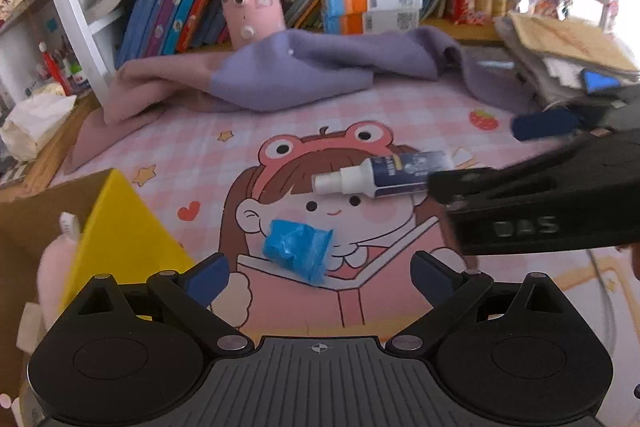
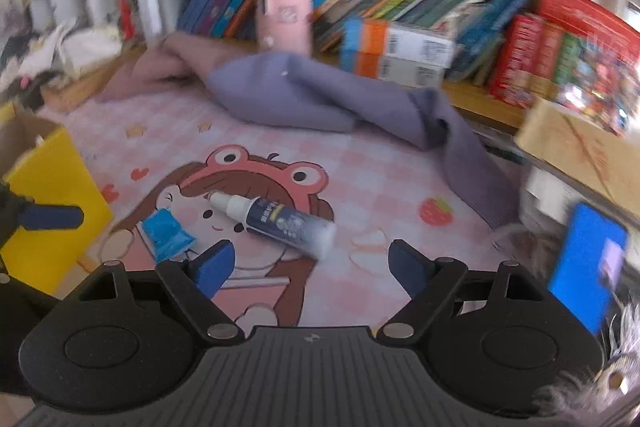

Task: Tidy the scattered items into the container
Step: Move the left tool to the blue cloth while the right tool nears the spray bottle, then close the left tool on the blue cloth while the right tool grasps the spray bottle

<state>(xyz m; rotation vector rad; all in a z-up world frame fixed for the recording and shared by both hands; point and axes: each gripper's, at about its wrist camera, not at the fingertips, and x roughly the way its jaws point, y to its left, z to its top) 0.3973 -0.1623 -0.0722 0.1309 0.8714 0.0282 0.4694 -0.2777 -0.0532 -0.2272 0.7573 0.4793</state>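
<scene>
We saw the left gripper (image 1: 320,277) standing wide open with nothing between its blue pads, above a smooth pink checked desk mat (image 1: 420,115) printed with a cartoon girl in a frog hood. Just ahead of it lay a crinkled blue plastic packet (image 1: 298,251), and beyond that a slim cylindrical spray bottle with a white nozzle and dark blue label (image 1: 384,177), on its side. The right gripper (image 2: 310,269) was likewise wide open and empty, the bottle lying just ahead of it. At the mat's left edge stood a brown cardboard box with a glossy yellow flap (image 1: 120,227). A soft, rumpled lilac cloth (image 1: 320,67) lay by the bookshelf.
</scene>
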